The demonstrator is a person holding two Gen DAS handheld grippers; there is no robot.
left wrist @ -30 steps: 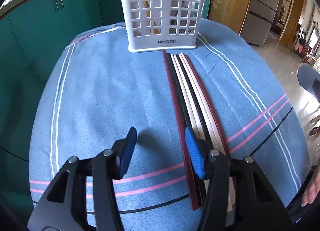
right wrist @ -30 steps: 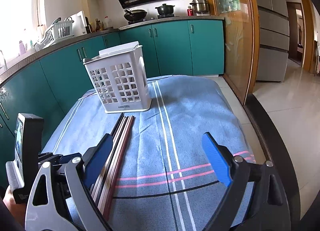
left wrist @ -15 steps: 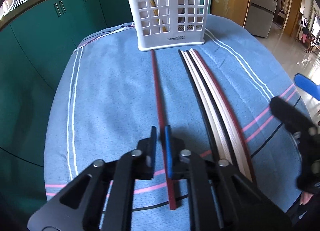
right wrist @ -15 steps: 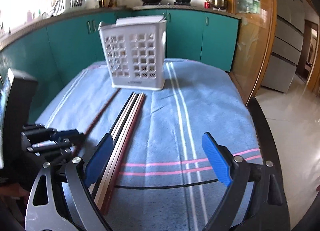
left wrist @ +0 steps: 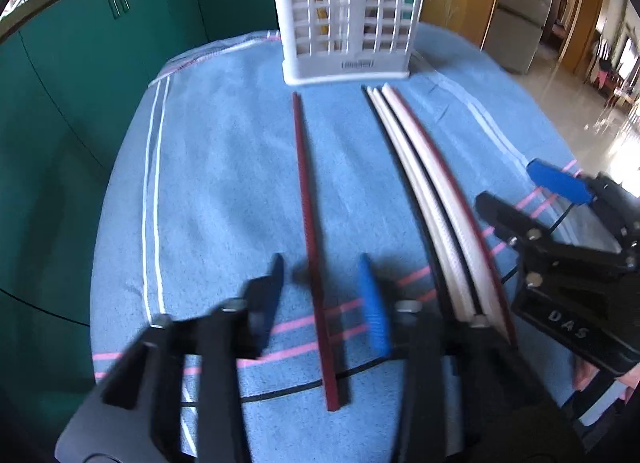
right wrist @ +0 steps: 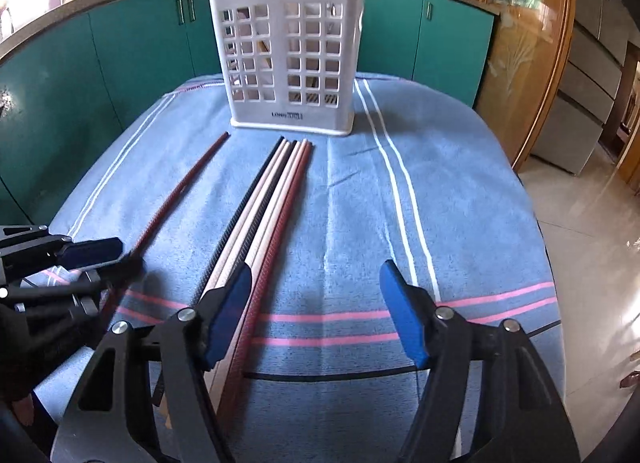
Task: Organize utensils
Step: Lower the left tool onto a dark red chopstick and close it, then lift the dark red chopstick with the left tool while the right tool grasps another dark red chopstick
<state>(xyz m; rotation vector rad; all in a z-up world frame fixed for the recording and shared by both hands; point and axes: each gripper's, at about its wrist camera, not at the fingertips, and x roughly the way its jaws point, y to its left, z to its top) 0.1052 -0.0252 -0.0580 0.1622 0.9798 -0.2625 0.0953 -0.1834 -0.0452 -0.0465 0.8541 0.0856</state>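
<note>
A white slotted utensil basket [left wrist: 348, 15] [right wrist: 288, 55] stands at the far end of the blue striped cloth [left wrist: 224, 183] [right wrist: 440, 203]. One dark red chopstick [left wrist: 306, 191] [right wrist: 180, 191] lies alone on the cloth. It runs between the jaws of my left gripper [left wrist: 324, 291] [right wrist: 116, 259], which are opening and no longer press on it. To its right lies a bundle of several black, cream and red chopsticks [left wrist: 420, 183] [right wrist: 268, 203]. My right gripper [right wrist: 316, 295] [left wrist: 524, 195] hovers over the bundle's near end, its jaws closing. The bundle's outer red stick runs just inside the left pad, and nothing is gripped.
Teal cabinets [right wrist: 132, 51] run behind and to the left of the table. A wood-framed glass door [right wrist: 520, 43] and tiled floor [right wrist: 592, 223] lie to the right. The cloth falls away at the table's rounded edges. The basket holds a few sticks, seen through its slots.
The left gripper shut on the dark red chopstick, drew it left away from the bundle, then opened around it. The right gripper came down toward the bundle with narrower jaws.
</note>
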